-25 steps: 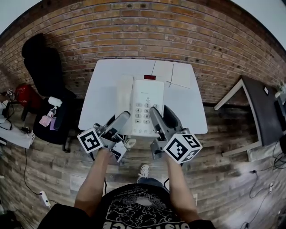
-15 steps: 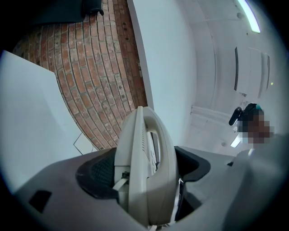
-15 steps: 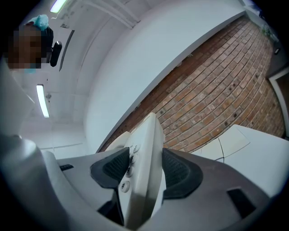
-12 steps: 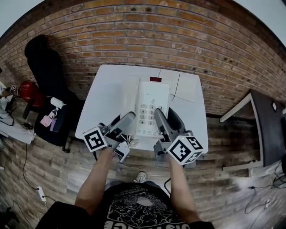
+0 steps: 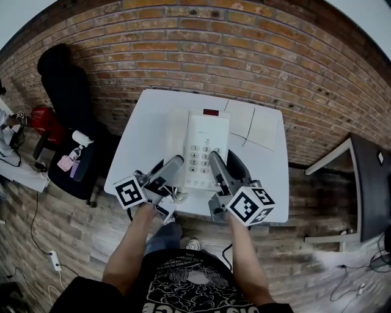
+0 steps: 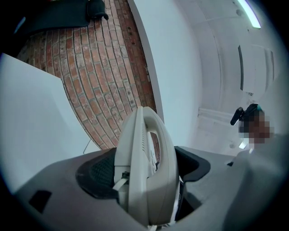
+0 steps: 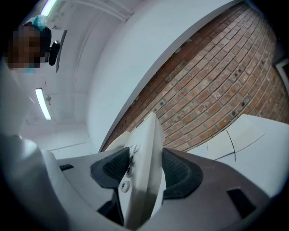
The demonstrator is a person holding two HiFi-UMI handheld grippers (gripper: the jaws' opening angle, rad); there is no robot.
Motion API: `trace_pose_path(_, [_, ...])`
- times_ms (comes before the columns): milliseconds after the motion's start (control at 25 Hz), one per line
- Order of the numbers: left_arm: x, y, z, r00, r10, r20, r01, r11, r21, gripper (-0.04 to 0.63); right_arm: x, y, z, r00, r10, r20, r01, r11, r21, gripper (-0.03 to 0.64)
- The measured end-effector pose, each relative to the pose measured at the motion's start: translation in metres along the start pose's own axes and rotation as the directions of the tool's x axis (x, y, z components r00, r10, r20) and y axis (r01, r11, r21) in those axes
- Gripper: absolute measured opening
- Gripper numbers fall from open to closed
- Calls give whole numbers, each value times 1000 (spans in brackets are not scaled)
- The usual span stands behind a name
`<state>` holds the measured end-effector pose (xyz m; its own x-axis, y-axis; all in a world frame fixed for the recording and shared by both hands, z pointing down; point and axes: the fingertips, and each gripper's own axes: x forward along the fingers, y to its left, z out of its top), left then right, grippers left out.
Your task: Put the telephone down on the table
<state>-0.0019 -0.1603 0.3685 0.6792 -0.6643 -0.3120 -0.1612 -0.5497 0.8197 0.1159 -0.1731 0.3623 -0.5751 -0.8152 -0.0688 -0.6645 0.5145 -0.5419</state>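
The white telephone [image 5: 206, 147] has number buttons and its handset in place; it is over the middle of the white surface [image 5: 143, 131]; left tongs [image 5: 176, 162] and right tongs [image 5: 214, 158] pinch its near end.

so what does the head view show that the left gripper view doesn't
Head view only: the keypad face of the telephone, the right claw clamped on its right edge, the white table with papers at the back, and a black chair.
Left gripper view only: the telephone's handset side seen edge-on between the dark pads, and a ceiling light.
Both: the left claw shut on the telephone, and the brick wall.
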Motion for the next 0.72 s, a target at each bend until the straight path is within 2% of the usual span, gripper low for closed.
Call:
trace_pose_path(320, [12, 51, 27, 999, 35, 1, -34, 998, -44, 394, 51, -26, -16, 999, -25, -46, 26, 999, 19, 224])
trace_pose_path(720, [28, 138, 71, 995, 101, -21, -103, 987, -122, 394, 134, -69, -51, 990, -80, -119, 89, 993, 73, 222])
